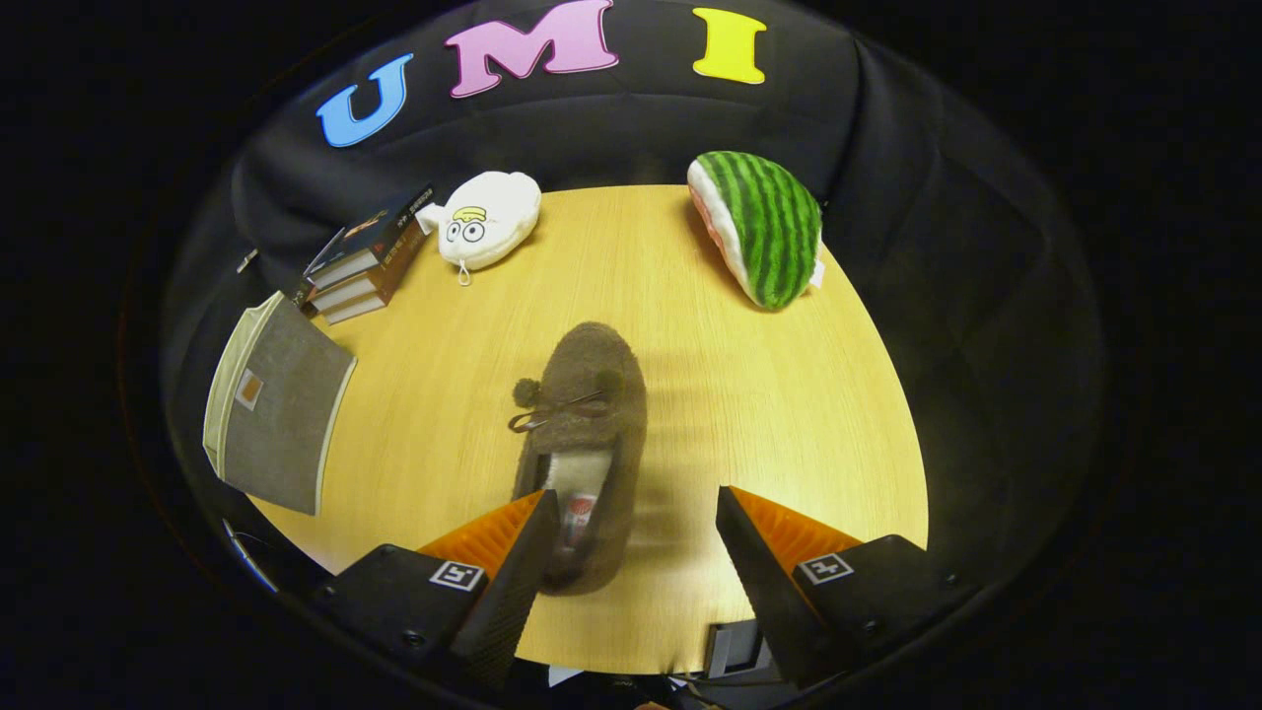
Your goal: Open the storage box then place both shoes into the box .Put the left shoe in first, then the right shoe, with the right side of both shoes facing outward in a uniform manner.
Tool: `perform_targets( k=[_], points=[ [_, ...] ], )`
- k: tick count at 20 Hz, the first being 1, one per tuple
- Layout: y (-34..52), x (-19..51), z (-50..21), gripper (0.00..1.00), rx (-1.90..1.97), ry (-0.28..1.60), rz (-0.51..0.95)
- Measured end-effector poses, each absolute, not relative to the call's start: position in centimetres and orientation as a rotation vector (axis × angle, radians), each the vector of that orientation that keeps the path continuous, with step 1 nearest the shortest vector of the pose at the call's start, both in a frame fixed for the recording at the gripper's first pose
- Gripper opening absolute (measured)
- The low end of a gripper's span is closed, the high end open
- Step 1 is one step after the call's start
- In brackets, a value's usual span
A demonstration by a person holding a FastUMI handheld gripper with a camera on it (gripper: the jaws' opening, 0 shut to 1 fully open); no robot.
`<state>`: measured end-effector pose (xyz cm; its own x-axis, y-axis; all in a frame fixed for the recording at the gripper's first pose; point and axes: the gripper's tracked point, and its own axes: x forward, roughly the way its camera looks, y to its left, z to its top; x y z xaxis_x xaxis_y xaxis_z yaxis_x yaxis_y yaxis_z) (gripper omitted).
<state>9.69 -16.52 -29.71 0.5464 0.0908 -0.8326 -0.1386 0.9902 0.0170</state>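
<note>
A brown fuzzy slipper (584,424) with a bow and pom-poms lies on the wooden table (749,414), toe pointing away from me. Its heel end sits between my fingers, close against the left finger (513,567). My gripper (636,518) is open, with a wide gap between the slipper and the right finger (764,562). A grey fabric storage box (276,404) with a cream rim stands at the table's left edge, well to the left of the fingers. Whether it is open cannot be told from here.
A stack of books (365,261) lies at the far left, beyond the box. A white plush toy (488,219) rests next to the books. A watermelon-slice plush (761,227) lies at the far right. Bare tabletop stretches right of the slipper.
</note>
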Motion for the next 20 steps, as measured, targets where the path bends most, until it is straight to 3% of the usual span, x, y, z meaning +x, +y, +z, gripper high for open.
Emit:
perform_targets(
  k=[7, 9, 10, 11, 14, 15, 18, 20],
  points=[
    [-16.4, 12.9, -34.0, 0.99, -0.001, 1.045, 0.175],
    [-15.9, 13.8, -34.3, 0.84, 0.034, 1.040, 0.174],
    [-15.6, 13.7, -34.6, 0.66, 0.048, 1.057, 0.179],
    [-15.1, 13.6, -35.0, 0.61, 0.063, 1.079, 0.185],
    [-14.8, 13.6, -35.3, 0.28, 0.099, 1.108, 0.143],
    [-14.8, 13.6, -35.1, 0.27, 0.115, 1.105, 0.127],
    [-14.8, 13.5, -35.0, 0.08, 0.105, 1.087, 0.101],
    [-14.2, 12.8, -34.9, 0.06, 0.100, 1.112, 0.111]
  ],
)
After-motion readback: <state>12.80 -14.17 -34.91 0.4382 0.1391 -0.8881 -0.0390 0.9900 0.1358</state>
